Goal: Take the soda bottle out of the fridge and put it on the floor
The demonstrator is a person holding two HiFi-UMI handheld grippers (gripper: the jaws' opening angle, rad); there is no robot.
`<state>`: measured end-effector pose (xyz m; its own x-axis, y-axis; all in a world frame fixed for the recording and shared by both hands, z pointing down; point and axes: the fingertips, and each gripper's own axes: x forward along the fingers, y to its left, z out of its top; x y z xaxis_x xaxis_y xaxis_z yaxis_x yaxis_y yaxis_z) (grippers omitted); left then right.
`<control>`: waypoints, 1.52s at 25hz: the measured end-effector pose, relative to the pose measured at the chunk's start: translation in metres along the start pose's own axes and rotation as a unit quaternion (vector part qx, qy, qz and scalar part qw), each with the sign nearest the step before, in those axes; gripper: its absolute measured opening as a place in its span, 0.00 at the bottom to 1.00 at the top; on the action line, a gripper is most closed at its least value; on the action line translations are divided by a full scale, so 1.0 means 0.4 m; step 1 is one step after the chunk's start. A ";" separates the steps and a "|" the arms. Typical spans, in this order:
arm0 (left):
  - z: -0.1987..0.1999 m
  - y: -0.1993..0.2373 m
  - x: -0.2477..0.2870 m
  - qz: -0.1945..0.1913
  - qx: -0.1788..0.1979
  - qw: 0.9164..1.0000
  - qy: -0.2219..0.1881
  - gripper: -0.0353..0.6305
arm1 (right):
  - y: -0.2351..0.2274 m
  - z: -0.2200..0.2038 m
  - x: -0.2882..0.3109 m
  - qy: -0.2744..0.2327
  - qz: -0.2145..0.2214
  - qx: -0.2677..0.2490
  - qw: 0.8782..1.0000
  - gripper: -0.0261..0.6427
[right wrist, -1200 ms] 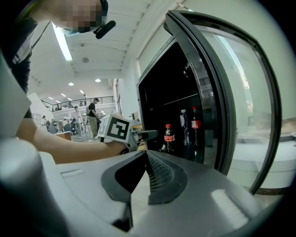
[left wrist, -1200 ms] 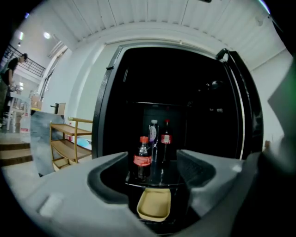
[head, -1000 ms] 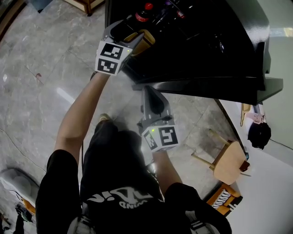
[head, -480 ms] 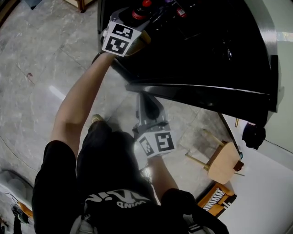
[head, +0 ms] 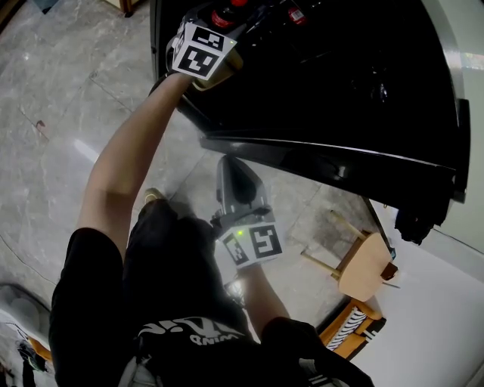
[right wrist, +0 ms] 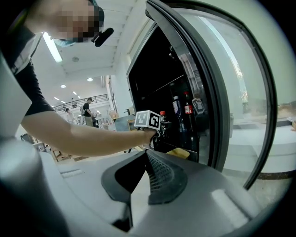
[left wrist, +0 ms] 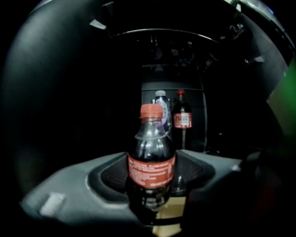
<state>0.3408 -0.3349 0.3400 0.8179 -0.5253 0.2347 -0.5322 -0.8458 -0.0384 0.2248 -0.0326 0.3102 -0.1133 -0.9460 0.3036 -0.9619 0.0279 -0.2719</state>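
Note:
The soda bottle [left wrist: 151,139], dark cola with a red cap and red label, stands upright inside the black fridge [head: 355,68]. My left gripper [left wrist: 152,156] reaches into the fridge and is open, with the bottle between its jaws and the pads close beside the label. In the head view the bottle's red cap [head: 219,15] shows just past the left gripper [head: 214,29] at the top. My right gripper [head: 233,170] hangs low outside the fridge, over the floor, shut with nothing in it. The right gripper view shows the left gripper [right wrist: 159,126] at the fridge's lower shelf.
Behind the held-in bottle stand a second cola bottle [left wrist: 181,122] and a pale-capped bottle [left wrist: 160,99]. The open fridge door [right wrist: 231,115] curves at my right. A wooden stool [head: 363,266] stands on the grey marble floor [head: 53,113] to the right.
My left gripper has moved deeper into the fridge until the bottle stands between its jaws. The right gripper has stayed low outside, shifting slightly with my body.

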 end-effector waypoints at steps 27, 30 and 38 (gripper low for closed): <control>-0.027 -0.026 -0.313 -0.001 0.008 1.000 -0.016 0.50 | 0.024 -0.104 0.021 0.015 0.052 -0.017 0.998 0.04; -0.059 -0.005 -0.392 0.012 0.008 1.000 -0.009 0.50 | 0.042 -0.137 0.037 0.015 0.075 -0.032 0.997 0.04; -0.167 0.097 -0.550 0.067 -0.014 0.997 -0.025 0.50 | 0.104 -0.241 0.117 0.011 0.120 -0.051 0.991 0.04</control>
<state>0.1256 -0.2458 0.3519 0.7487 -0.6376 0.1813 -0.6425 -0.7653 -0.0381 0.1554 -0.0447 0.4009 -0.3464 -0.9011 0.2608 -0.9265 0.2852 -0.2453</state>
